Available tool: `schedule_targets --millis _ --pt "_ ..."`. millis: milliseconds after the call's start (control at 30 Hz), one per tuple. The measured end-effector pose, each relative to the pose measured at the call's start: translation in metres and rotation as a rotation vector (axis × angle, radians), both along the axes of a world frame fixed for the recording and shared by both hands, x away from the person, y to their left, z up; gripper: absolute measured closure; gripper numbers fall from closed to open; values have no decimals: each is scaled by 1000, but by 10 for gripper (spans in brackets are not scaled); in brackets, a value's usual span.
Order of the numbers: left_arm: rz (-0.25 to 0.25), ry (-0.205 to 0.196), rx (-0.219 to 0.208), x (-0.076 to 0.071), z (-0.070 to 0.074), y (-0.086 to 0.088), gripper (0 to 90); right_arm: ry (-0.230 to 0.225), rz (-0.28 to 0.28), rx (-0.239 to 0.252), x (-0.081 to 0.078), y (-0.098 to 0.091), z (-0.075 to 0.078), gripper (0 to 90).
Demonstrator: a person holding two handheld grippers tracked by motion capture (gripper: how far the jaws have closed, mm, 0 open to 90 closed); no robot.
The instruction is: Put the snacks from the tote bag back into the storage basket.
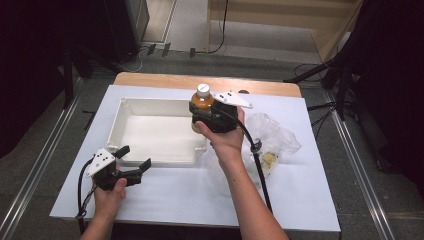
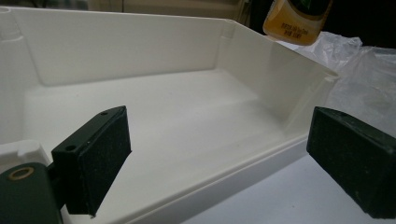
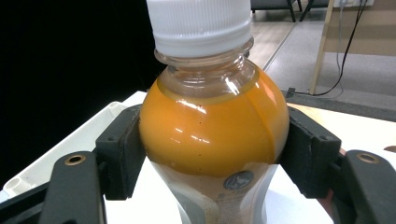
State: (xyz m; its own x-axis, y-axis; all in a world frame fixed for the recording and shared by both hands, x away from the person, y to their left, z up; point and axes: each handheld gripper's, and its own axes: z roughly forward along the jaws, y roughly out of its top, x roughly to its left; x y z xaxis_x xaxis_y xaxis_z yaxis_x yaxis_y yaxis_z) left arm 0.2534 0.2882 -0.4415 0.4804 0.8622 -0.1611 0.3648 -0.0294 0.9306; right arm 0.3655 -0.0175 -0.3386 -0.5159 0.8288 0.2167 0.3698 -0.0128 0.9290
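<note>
Black right gripper (image 3: 212, 154) clamps the juice bottle (image 3: 212, 135) mid-frame above the white tray (image 1: 131, 119), left gripper (image 1: 135, 157) gaping empty; that smooth belly could slip free.

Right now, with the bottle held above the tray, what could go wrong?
1. The right gripper clamps the bottle on its round, glossy shoulder; it might slip or tilt.
2. The bottle hangs near the white tray's right wall; lowering it could hit the rim.
3. The left gripper, jaws open, sits at the tray's front edge and might nudge it.
</note>
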Motion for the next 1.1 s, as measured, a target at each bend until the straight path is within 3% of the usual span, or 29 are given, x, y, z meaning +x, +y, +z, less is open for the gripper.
schedule_targets --millis 633,1100 --pt "-8 7 -15 0 1 -1 63 12 40 -19 0 15 -10 310" --pt "-7 8 -5 0 0 -1 63 21 46 -49 1 21 -32 309"
